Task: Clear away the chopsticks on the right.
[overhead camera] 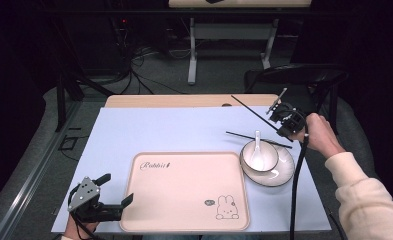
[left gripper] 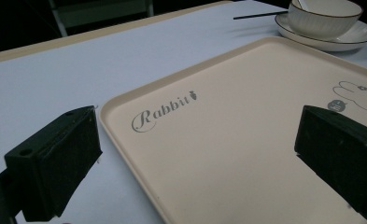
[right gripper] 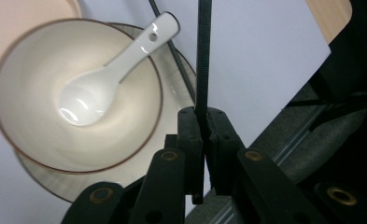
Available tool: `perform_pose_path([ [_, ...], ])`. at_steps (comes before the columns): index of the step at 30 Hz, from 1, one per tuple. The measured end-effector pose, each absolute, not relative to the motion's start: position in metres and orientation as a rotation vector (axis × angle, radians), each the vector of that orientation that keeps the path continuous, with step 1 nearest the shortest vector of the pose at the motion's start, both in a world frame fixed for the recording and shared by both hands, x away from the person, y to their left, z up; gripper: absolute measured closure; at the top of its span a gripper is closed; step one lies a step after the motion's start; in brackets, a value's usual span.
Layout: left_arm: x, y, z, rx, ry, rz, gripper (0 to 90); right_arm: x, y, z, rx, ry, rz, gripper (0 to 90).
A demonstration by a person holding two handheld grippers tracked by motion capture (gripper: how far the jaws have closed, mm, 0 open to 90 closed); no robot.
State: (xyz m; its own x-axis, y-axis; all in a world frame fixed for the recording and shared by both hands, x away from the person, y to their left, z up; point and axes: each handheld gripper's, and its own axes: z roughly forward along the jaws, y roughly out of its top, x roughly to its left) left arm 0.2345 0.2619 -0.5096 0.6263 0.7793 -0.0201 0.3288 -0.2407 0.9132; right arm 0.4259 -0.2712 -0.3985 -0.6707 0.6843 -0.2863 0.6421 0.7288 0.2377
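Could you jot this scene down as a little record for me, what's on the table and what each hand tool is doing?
Surface: table
Tray: pink tray, bare
Bowl: white bowl on saucer
Spoon: spoon in bowl
Right gripper: shut on black chopstick
Second chopstick: lying by the bowl
Left gripper: open at tray's corner

Spoon (overhead camera: pixel 257 148) in bowl (overhead camera: pixel 259 156) on plate (overhead camera: pixel 279 175), right of tray (overhead camera: pixel 184 192).

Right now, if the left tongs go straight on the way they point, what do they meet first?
Most likely the beige tray. The left tongs stand open and low, one jaw over the tray, the other over the table cover beside its edge. Farther along that line sits the bowl on its plate; depth is unclear.
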Motion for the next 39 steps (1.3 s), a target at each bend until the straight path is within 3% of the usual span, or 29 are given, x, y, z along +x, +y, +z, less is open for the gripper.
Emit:
perform_pose_path([
  [20, 0.234, 0.262, -0.510, 1.827, 0.890, 0.550, 0.1, 0.390, -0.233, -0.391, 1.206, 2.564, 0.227, 85.2],
  [39, 0.234, 0.261, -0.510, 1.830, 0.885, 0.548, 0.2, 0.346, -0.194, -0.415, 1.350, 2.650, 0.350, 85.0],
])
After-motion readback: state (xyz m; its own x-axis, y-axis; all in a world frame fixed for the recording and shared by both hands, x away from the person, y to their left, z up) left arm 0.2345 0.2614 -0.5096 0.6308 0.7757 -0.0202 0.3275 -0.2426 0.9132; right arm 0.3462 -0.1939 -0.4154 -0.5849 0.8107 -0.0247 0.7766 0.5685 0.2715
